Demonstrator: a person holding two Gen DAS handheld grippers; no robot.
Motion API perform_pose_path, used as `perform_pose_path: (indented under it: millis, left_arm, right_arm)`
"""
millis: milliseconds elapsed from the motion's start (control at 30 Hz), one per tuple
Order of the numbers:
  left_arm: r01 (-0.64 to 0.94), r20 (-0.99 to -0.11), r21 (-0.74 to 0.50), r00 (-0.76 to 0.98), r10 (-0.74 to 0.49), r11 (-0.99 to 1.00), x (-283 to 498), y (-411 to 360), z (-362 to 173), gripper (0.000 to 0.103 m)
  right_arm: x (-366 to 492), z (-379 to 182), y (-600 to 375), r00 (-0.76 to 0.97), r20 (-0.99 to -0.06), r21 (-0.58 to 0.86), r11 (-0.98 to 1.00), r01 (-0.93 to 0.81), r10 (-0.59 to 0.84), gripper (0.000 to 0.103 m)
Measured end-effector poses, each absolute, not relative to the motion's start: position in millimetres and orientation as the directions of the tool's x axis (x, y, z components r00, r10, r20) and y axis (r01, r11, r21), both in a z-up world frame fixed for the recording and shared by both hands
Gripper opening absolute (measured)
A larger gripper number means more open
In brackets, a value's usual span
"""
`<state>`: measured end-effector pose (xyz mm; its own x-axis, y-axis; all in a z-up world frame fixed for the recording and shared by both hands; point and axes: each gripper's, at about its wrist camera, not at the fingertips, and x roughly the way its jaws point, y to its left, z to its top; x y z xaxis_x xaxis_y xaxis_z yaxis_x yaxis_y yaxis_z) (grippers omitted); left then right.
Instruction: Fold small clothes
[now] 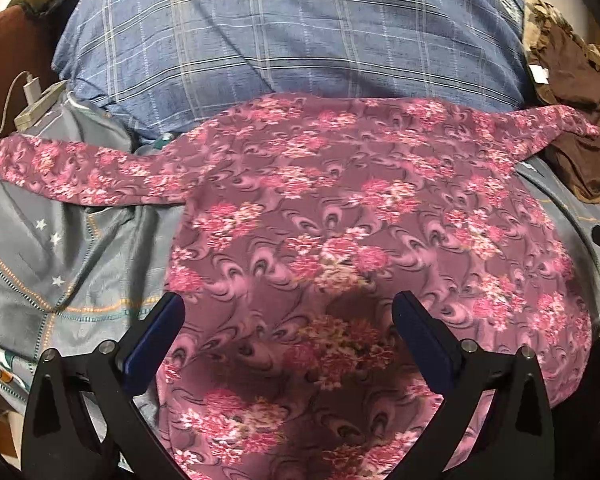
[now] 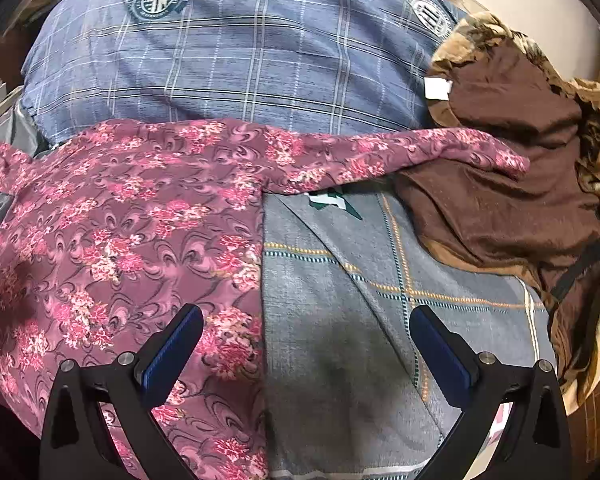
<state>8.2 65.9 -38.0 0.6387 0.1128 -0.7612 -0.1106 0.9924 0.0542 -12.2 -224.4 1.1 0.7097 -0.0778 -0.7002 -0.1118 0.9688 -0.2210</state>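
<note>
We see the maroon garment with pink flower print (image 1: 340, 240) lying spread flat on the grey bed sheet with thin orange and teal check lines (image 1: 60, 272), and we place everything else from that garment. One long sleeve runs out from its upper left and lies on the sheet; the other runs out from its upper right, and in the right wrist view its cuff end rests on the crumpled brown cloth with a tan patterned edge (image 2: 500, 184). The garment's far edge touches the big blue plaid pillow with round printed badges (image 1: 280, 40), which lies just behind it.

Our left gripper (image 1: 288, 316) hovers over the garment's near part, its blue-padded fingers (image 1: 156, 336) spread wide with only patterned fabric showing between them; we cannot tell whether the tips touch the cloth. Our right gripper (image 2: 308, 328) hangs at the garment's right edge, fingers equally wide: its left finger (image 2: 172, 348) is over the flowered fabric, its right finger over the bare sheet, and nothing is gripped.

Beyond the left sleeve, a white charger plugged into a white power strip (image 1: 36, 104) sits near the pillow's corner. A white label (image 2: 436, 88) shows on the brown cloth beyond the right sleeve.
</note>
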Motion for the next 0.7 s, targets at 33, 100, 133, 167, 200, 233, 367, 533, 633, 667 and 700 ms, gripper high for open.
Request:
perform_pose_path:
  millis: [33,100,133,167,200,233,367,533,633,667,700]
  left_arm:
    - [-0.118,-0.762,0.062,0.636,0.124,0.991,9,68,-38,0.103]
    - [-0.11,-0.776,0.06,0.62,0.115,0.992,12,69,-40,0.103]
    - [-0.112,-0.783,0.065,0.61,0.12,0.992,13,71,-41,0.103]
    - [-0.119,-0.783,0.074,0.608,0.132,0.99,14,72,-42,0.103]
    - [-0.126,-0.779,0.082,0.611,0.142,0.989,13,74,-42,0.103]
    - [-0.13,-0.777,0.085,0.611,0.148,0.988,14,75,-41,0.103]
    - [-0.14,-0.777,0.08,0.611,0.15,0.987,15,81,-41,0.103]
    - [-0.148,-0.774,0.091,0.611,0.164,0.985,16,85,-40,0.103]
    - [-0.148,-0.775,0.088,0.611,0.161,0.985,16,85,-40,0.103]
    - [-0.15,-0.773,0.09,0.612,0.165,0.984,17,84,-40,0.103]
    - [-0.151,-0.773,0.092,0.613,0.166,0.984,17,84,-40,0.103]
  right_arm:
    - [-11,2,-223,0.71,-0.7,-0.224,0.967,-0.118,-0.076,0.103]
    - [-11,2,-219,0.715,-0.696,-0.236,0.962,-0.135,-0.07,0.103]
    - [-11,2,-217,0.717,-0.693,-0.242,0.96,-0.142,-0.068,0.103]
    - [-11,2,-215,0.72,-0.691,-0.247,0.958,-0.147,-0.068,0.103]
    - [-10,2,-213,0.722,-0.689,-0.255,0.955,-0.153,-0.068,0.103]
    - [-10,2,-212,0.722,-0.689,-0.257,0.954,-0.156,-0.068,0.103]
    - [-7,1,-209,0.722,-0.69,-0.254,0.953,-0.167,-0.058,0.103]
    - [-4,-3,-210,0.716,-0.696,-0.249,0.954,-0.168,-0.055,0.103]
    - [-2,-4,-213,0.711,-0.701,-0.236,0.958,-0.161,-0.053,0.103]
    - [-1,-5,-215,0.709,-0.703,-0.231,0.96,-0.156,-0.054,0.103]
    - [-1,-5,-216,0.707,-0.705,-0.228,0.962,-0.153,-0.054,0.103]
